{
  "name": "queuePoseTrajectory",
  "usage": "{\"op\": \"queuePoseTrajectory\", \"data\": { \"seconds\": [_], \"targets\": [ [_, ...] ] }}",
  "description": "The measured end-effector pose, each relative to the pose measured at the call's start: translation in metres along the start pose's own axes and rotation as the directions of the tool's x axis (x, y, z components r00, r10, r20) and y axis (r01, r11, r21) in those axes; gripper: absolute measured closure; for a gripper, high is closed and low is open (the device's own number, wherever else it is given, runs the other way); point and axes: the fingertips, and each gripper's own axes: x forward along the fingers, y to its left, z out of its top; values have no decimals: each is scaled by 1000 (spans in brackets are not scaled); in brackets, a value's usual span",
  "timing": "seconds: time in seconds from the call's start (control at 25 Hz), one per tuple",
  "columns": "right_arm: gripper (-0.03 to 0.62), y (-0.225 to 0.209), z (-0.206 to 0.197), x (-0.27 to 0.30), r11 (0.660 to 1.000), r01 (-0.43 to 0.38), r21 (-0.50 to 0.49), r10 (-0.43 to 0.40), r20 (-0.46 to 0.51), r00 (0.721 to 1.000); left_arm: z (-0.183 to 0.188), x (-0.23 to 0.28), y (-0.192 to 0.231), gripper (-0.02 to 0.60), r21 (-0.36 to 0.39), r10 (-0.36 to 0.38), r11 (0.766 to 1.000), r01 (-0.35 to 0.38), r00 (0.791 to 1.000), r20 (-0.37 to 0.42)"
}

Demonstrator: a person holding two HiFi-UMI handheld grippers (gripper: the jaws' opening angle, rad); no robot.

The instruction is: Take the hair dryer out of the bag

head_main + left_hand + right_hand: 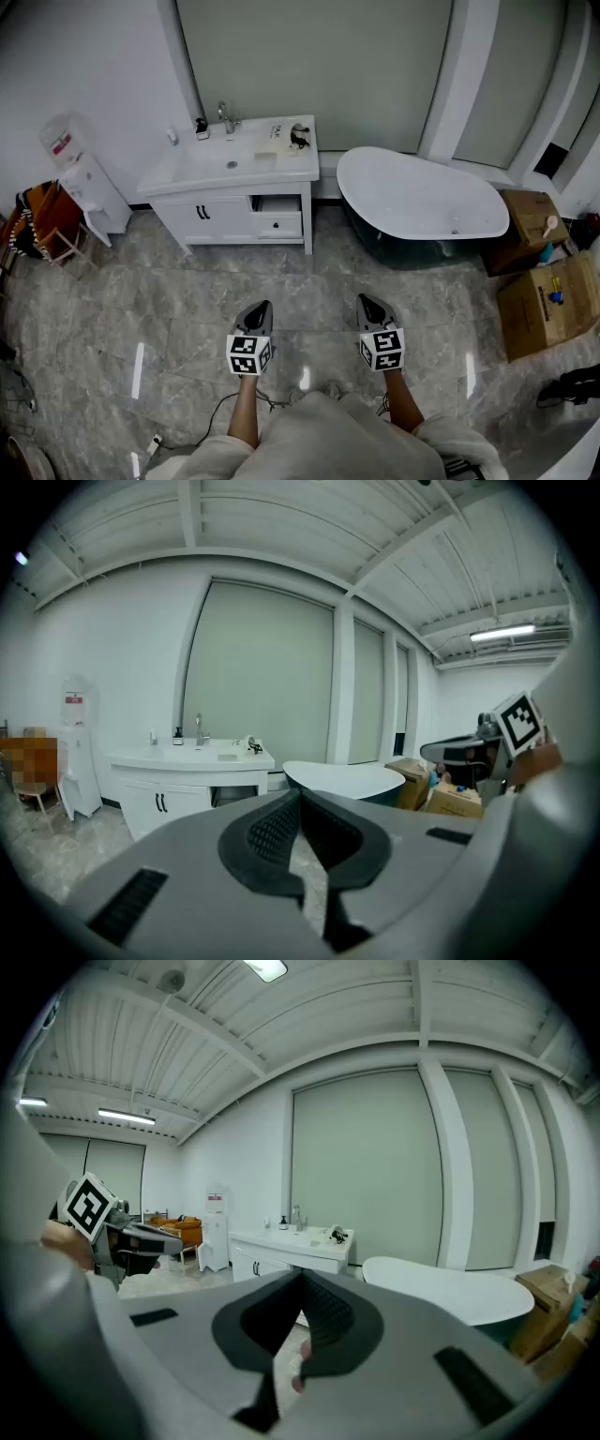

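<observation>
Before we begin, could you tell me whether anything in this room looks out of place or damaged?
Nothing looks spilled or broken. The cardboard boxes standing on the floor right of the bathtub seem out of place in a bathroom, and the white cabinet has a dark gap above its right drawer.

Bright ceiling light — floor glare streaks, fisheye edges dark, curved.
</observation>
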Motion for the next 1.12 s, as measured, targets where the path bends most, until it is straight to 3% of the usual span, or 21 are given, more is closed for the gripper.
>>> {"op": "queuePoseTrajectory", "data": {
  "seconds": [0.56, 0.6, 0.64, 0.76, 0.8, 1.12],
  "targets": [
    [592, -6, 0, 5, 999, -33, 12, 33, 30, 999, 0, 5, -11, 566, 6, 0, 1000, 0, 1000, 13],
    [566, -5, 0, 5, 998, -55, 16, 55, 34, 998, 1, 6, -13, 559, 3, -6, 1000, 6, 1000, 18],
    [503, -3, 1, 6, 997, -79, 18, 78, 35, 996, 1, 7, -15, 523, -2, -16, 1000, 16, 1000, 21],
    [390, 1, -3, 9, 992, -128, 8, 128, 18, 992, 4, 11, -22, 415, -11, -40, 999, 40, 999, 29],
    [358, 1, -5, 10, 991, -137, 5, 137, 11, 990, 5, 12, -24, 405, -10, -43, 999, 43, 999, 31],
    [262, -12, -8, 11, 986, -164, -11, 165, 13, 986, 6, 25, -45, 333, 3, -27, 1000, 27, 999, 27]
  ]
}}
